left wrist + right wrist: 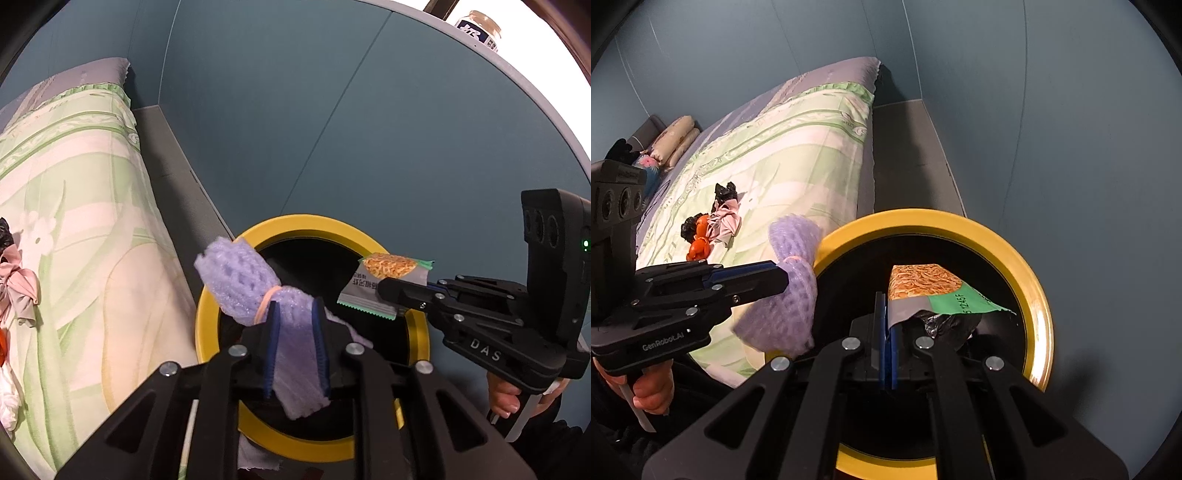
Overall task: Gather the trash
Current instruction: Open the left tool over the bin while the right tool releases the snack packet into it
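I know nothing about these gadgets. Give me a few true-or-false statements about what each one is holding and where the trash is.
1. The left hand-held gripper grips a purple foam net. True.
2. The right hand-held gripper is empty. False: it pinches a noodle snack wrapper.
3. Both items hang over the yellow-rimmed bin. True.
4. The bed is bare of trash. False: crumpled black, orange and pink scraps lie on it.
5. The bin's rim is red. False: yellow.

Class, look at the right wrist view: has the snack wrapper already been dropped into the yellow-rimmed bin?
No, the right tool is shut on the snack wrapper, holding it above the bin.
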The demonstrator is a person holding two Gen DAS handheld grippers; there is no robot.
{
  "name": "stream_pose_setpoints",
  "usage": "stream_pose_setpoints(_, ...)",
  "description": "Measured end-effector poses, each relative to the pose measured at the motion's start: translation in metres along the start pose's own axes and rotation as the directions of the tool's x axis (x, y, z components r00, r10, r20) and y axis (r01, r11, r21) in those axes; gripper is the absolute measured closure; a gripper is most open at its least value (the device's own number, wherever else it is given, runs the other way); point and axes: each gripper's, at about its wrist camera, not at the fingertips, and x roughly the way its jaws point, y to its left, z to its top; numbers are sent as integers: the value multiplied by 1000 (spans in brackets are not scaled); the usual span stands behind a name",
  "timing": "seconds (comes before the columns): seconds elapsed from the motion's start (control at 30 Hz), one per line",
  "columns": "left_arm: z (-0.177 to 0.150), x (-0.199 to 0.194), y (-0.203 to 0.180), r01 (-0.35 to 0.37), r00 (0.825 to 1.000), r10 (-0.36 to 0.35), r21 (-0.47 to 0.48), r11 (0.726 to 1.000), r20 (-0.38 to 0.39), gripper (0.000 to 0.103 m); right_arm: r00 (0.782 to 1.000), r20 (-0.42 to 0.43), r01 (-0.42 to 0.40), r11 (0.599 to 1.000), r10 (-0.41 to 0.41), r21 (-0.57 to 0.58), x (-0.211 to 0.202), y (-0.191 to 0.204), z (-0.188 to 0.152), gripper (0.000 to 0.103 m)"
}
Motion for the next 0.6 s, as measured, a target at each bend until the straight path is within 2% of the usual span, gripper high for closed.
stream_pose_setpoints(0.07,0,0,2,6,1000,-6,-8,1000,3,68,1000,-10,10,1000,-10,4,2,-1,0,101)
stream_pose_setpoints(0.17,0,-3,4,-4,1000,4,-6,1000,14,58,1000,-19,17,1000,-17,19,5,-4,0,100)
stream_pose_setpoints(0.27,0,-8,8,0,1000,1,-14,1000,20,56,1000,-22,17,999,-16,29,5,-7,-1,100)
stream_pose_setpoints(0.47,5,-26,20,-42,998,43,-18,999,47,52,999,-37,9,999,-8,45,4,-9,0,98)
stream_pose_setpoints(0.5,5,-32,24,-56,997,57,-19,998,54,50,999,-37,7,999,-5,50,4,-10,0,95)
stream_pose_setpoints(0.57,6,-45,34,-86,993,88,-24,996,73,48,999,-31,-4,998,6,68,1,-13,1,66)
stream_pose_setpoints(0.6,7,-51,39,-99,992,101,-28,995,79,48,1000,-30,0,998,2,69,0,-14,1,64)
